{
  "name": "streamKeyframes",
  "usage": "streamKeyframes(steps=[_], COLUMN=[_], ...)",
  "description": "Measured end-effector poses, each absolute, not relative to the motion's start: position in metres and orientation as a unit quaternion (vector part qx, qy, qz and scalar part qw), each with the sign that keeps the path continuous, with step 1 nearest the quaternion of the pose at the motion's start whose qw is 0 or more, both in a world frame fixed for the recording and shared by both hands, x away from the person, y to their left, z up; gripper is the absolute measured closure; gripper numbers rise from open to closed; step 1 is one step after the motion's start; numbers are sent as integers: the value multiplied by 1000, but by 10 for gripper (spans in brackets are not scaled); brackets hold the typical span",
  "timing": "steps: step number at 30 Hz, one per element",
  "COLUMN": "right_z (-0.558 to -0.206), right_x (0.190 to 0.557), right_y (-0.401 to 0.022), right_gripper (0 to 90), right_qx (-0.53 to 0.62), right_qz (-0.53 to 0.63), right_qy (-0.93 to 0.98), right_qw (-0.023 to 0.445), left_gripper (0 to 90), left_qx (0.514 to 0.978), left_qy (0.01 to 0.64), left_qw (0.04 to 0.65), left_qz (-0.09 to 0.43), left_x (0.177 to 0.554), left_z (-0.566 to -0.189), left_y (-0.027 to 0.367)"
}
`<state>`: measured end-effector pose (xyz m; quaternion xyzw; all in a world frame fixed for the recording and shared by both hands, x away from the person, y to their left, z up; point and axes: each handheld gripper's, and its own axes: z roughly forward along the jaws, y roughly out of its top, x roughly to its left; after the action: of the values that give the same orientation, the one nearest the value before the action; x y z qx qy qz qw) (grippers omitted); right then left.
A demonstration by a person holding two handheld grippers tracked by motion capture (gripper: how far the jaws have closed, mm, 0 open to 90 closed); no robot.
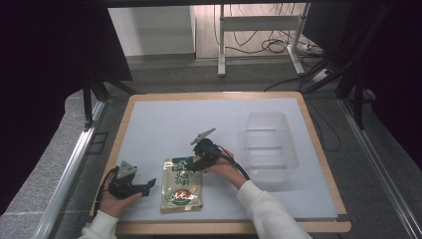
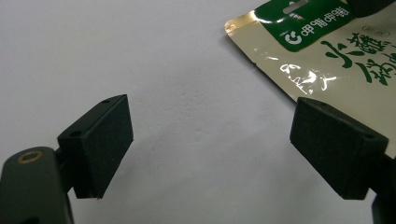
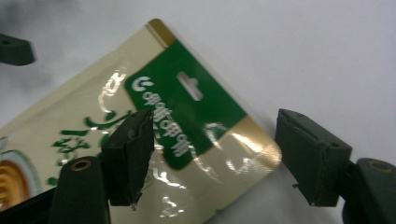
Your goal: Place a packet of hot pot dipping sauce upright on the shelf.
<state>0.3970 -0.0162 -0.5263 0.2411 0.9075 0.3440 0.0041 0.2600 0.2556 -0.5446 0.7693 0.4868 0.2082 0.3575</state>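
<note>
**A:** 2 claws are over the surface (image 1: 149, 129), and the flat foil pouch (image 1: 182, 184) lies between them, near the front edge. What could go wrong?

**B:** Mostly the grab itself. The right claw (image 1: 195, 164) sits at the pouch's top edge with its jaws spread, 1 pad over the green header band (image 3: 187, 105) and the other off to the side above bare surface. Nothing is pinched yet. The pouch lies flat, so if the jaws close from there I'd expect them to skid over the glossy film or only crease a corner (image 3: 266, 149) rather than get under it.

**A:** And if it does catch?

**B:** A hold on 1 corner would let the pouch swing or fold when raised, and the slick film could slip out. Pushing down first could also shove it sideways toward the left claw (image 1: 149, 185).

**A:** What is that one doing?

**B:** It rests low, just beside the pouch's left edge, jaws wide apart with only bare surface between them, holding nothing. In the left gripper view the pouch's top corner (image 2: 231, 25) lies beyond its far pad.

**A:** Which way does the pouch point?

**B:** Its long axis runs front to back, near to far from the person, tilted only slightly. The header with the hang slot (image 3: 190, 86) is at the far end; the bottom faces the person. A clear plastic tray (image 1: 270, 147) stands well apart to the right.
</note>
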Motion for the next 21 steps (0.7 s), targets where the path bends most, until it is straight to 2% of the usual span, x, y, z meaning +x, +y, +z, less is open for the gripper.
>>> streamKeyframes(steps=[5, 15, 21], right_z=[-519, -512, -519], right_x=[393, 389, 388], right_y=[-16, -18, -15], right_gripper=[318, 383, 444], right_qx=[232, 204, 195], right_qz=[349, 360, 346], right_qy=[908, 908, 916], right_qw=[-1, -66, -53], left_gripper=[131, 131, 131], left_qx=[770, 769, 770], left_qy=[486, 486, 486], left_qw=[358, 358, 358], left_qz=[208, 207, 207], left_x=[260, 260, 260], left_z=[-545, -544, -545], left_y=[256, 256, 256])
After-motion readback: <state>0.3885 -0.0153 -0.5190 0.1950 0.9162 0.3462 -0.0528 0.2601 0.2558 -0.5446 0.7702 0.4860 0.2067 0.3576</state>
